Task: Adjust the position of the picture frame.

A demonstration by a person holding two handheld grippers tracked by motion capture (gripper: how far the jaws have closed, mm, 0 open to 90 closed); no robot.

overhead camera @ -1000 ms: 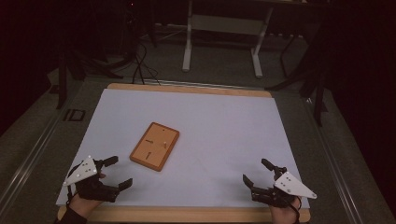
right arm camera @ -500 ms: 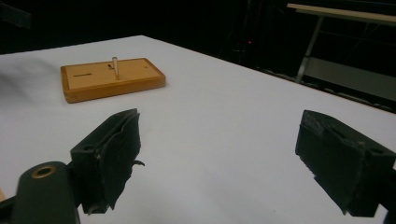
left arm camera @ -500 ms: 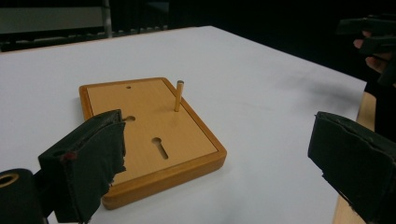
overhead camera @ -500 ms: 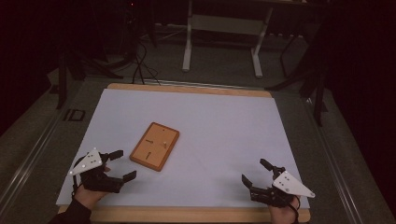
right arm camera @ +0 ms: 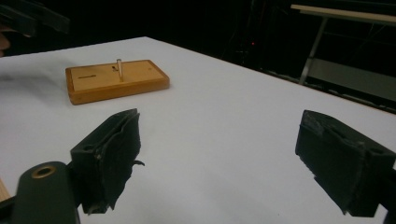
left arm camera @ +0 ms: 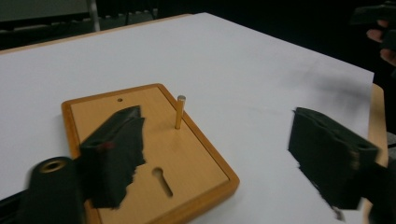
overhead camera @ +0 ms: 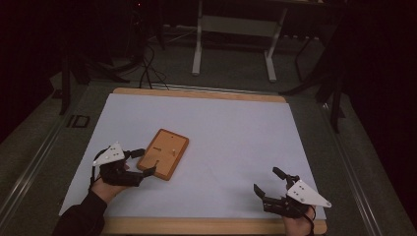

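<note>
- The wooden board point(overhead camera: 163, 154) lies on the white table point(overhead camera: 236, 128), left of centre and slightly toward the near edge, with a thin peg point(left arm camera: 179, 112) standing upright on it.
- The left gripper point(overhead camera: 142, 161) sits at the board's 7 o'clock corner; its jaws have just been closing, and they straddle that corner without pressing it.
- The right gripper point(overhead camera: 269, 181) rests near the table's 5 o'clock corner, jaws wide and holding nothing, well apart from the board, which lies at its 10 o'clock.
</note>
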